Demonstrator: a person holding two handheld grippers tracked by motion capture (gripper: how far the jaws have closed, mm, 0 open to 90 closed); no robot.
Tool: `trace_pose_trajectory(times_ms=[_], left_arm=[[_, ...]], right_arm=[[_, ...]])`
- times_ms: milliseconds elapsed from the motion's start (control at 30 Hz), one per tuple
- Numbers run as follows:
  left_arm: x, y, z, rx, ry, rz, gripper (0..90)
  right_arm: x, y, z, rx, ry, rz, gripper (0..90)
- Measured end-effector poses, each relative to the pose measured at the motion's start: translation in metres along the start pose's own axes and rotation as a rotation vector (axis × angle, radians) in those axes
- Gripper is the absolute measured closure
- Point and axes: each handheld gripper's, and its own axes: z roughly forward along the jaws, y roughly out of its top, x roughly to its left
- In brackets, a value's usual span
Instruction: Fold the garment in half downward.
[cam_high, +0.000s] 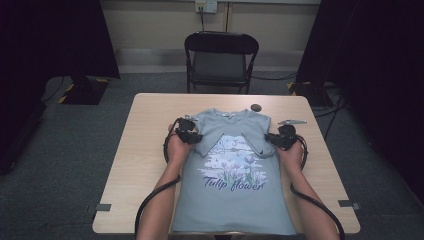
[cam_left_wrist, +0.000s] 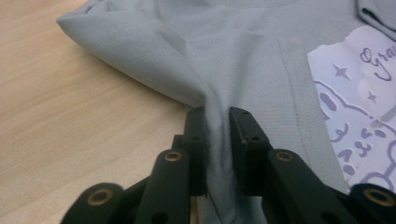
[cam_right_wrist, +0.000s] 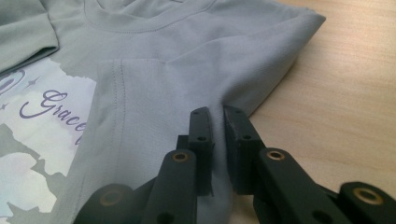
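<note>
Shirt (cam_high: 235, 200) edges were pinched by left tool (cam_left_wrist: 217, 121) at 9 o'clock, right tool (cam_right_wrist: 218, 119) at 3, on desk (cam_high: 145, 150).

You are seated in what looks like a recording lab or studio: a plain wooden table (cam_high: 150, 165) stands on grey carpet (cam_high: 65, 170), black curtains (cam_high: 50, 40) close off the upper left and right, a folding chair (cam_high: 221, 60) faces you at top centre, and a wall socket (cam_high: 206, 6) feeds cables (cam_high: 280, 77) across the floor.
</note>
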Motion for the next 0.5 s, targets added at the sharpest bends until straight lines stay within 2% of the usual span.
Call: trace_pose_trajectory(times_ms=[33, 133, 233, 367, 500], left_arm=[[0.0001, -0.0005, 0.0002, -0.006, -0.01, -0.018, 79.7], [0.0009, -0.001, 0.0001, -0.008, -0.018, -0.02, 81.6], [-0.001, 0.001, -0.0004, 0.011, -0.005, 0.015, 82.1], [-0.006, 0.0053, -0.002, 0.034, 0.019, 0.056, 82.7], [-0.0063, 0.009, -0.0068, 0.025, 0.009, 0.047, 82.9]], right_arm=[[0.0002, 0.0004, 0.0, 0.004, 0.001, 0.003, 82.9], [0.0002, 0.0026, 0.0001, 0.021, 0.002, 0.007, 83.4], [0.0012, 0.0048, 0.0003, 0.037, -0.005, 0.003, 83.7], [0.0049, 0.0055, -0.0005, 0.042, -0.023, -0.026, 84.0], [0.0069, 0.0068, -0.0031, 0.044, -0.021, -0.046, 84.1]])
